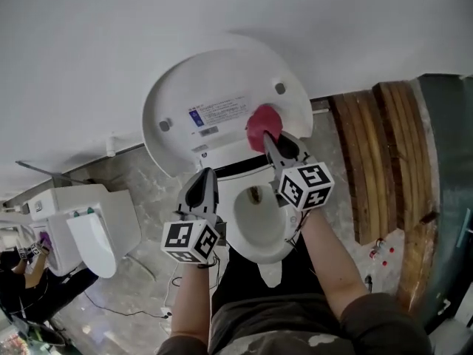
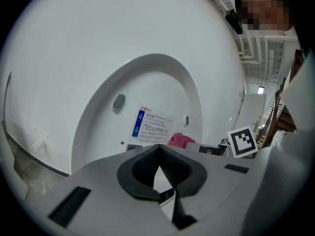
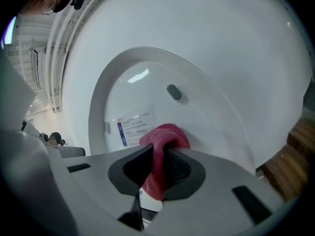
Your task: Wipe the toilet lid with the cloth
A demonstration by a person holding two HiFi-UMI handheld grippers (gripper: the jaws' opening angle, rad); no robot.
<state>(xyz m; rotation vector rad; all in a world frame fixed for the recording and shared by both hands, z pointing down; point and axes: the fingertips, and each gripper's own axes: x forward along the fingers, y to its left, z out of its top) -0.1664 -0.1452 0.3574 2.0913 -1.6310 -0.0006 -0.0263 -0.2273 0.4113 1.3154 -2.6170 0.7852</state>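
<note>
- Second toilet (image 1: 89, 235): far left, on the stone floor; head view only.
- Left gripper (image 1: 201, 185): jaws clenched together on nothing, and its own view shows the pads meeting. It is held before the toilet lid (image 1: 222, 80), apart from it.
- Toilet lid: raised, inner face outward, with a printed label (image 1: 220, 113) and grey bumpers.
- Toilet bowl (image 1: 260, 224): open below the lid; head view only.
- Pink cloth (image 1: 262, 124): bunched at the lid's inner face, right of the label; contact not discernible.
- Right gripper (image 1: 275, 143): jaws grasping the cloth, a pinch plain only in its own view. Its marker cube (image 2: 242, 142) shows in the left gripper view.
- Wooden planks (image 1: 377, 161): far right; head view only.
</note>
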